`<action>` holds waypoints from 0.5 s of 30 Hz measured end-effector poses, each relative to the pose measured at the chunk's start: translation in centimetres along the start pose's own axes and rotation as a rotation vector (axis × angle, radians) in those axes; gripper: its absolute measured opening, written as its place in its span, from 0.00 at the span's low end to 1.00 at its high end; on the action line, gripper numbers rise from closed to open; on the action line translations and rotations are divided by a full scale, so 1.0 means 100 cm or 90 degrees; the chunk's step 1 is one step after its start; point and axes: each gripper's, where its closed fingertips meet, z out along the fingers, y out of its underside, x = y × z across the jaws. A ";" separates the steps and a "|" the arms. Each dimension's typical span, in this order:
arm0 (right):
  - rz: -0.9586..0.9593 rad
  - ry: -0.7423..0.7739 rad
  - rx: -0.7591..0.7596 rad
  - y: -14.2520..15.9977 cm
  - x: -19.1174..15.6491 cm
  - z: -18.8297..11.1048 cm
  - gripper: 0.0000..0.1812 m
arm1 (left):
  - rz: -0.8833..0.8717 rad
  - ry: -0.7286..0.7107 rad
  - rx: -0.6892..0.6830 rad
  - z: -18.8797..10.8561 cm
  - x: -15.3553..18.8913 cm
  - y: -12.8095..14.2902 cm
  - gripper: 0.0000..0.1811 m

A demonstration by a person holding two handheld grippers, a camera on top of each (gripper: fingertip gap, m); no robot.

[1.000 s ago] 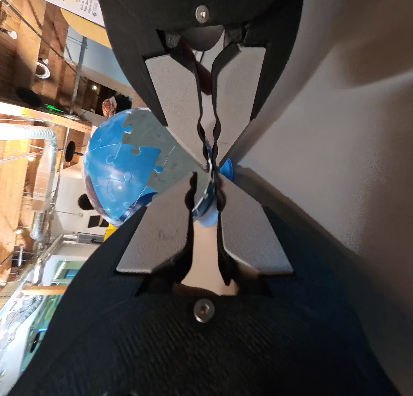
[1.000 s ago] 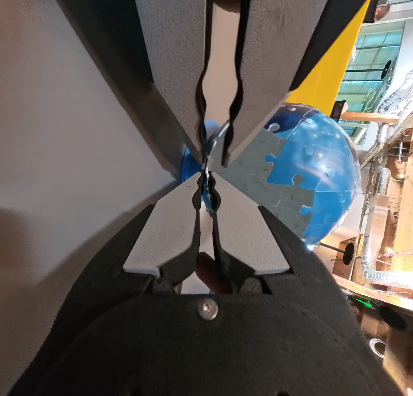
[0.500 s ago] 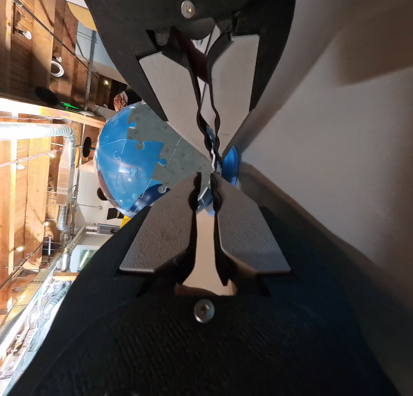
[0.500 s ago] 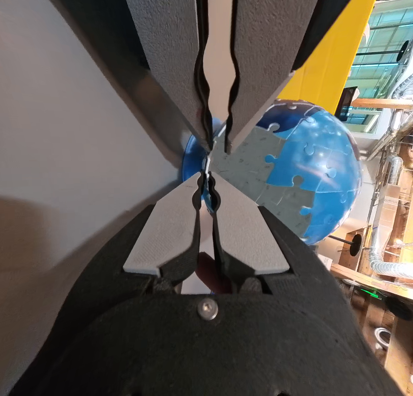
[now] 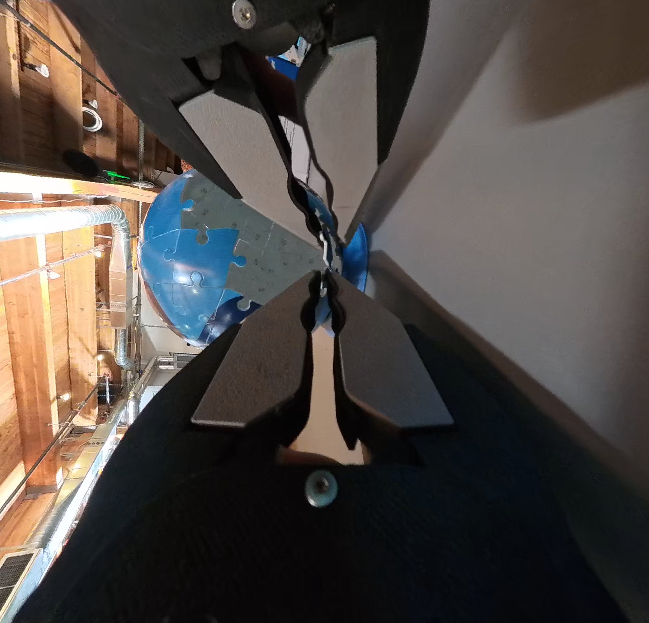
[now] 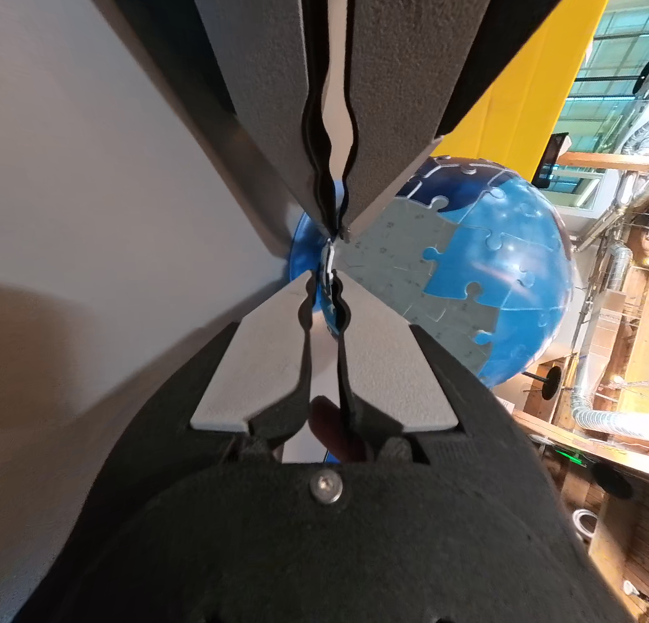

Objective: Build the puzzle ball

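1. My left tongs [image 5: 325, 279] come in from 6 o'clock in the left wrist view, clenched on the thin white edge of a puzzle piece [image 5: 326, 254].
2. My right tongs [image 5: 330, 235] reach down from 12 o'clock in that same view, tip to tip with the left pair. They are pinched on the same piece from its other end.
3. I see the piece edge-on, so its long axis runs from 12 to 6 o'clock between the two pairs of tips. I cannot tell which way its face points.
4. Just beyond the tips, at 3 o'clock, a blue dish-shaped disc [image 5: 356, 254] lies close against the pale bench [image 5: 509, 219]. What it holds is hidden from me.
5. The puzzle ball [image 5: 182, 254] is just behind the piece, swelling out toward 9 o'clock. It shows glossy blue interlocked pieces on the far side and a dull grey patch next to my tongs. Whether the piece is already joined to it I cannot tell.
6. Farthest off, at 9 o'clock, are wooden beams and a silver duct [image 5: 52, 216].
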 end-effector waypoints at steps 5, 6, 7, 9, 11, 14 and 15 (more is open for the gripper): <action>0.000 0.000 -0.003 0.000 0.003 0.003 0.01 | -0.011 0.009 0.002 0.000 0.000 0.002 0.00; -0.004 0.000 -0.010 0.001 0.002 0.004 0.01 | -0.015 0.012 0.004 0.000 0.000 0.002 0.00; -0.009 0.002 -0.016 0.001 0.002 0.004 0.01 | -0.018 0.013 0.008 0.000 0.000 0.001 0.00; -0.021 0.007 -0.027 0.001 0.001 0.004 0.01 | -0.023 0.015 0.017 0.000 0.001 -0.001 0.00; -0.025 0.011 -0.028 0.000 0.001 0.005 0.01 | -0.024 0.014 0.019 -0.001 0.000 -0.001 0.00; -0.022 0.008 -0.026 -0.001 0.001 0.006 0.01 | -0.026 0.014 0.018 0.000 0.001 0.000 0.00; -0.023 0.007 -0.025 -0.001 0.001 0.006 0.01 | -0.024 0.012 0.019 -0.001 0.001 0.000 0.00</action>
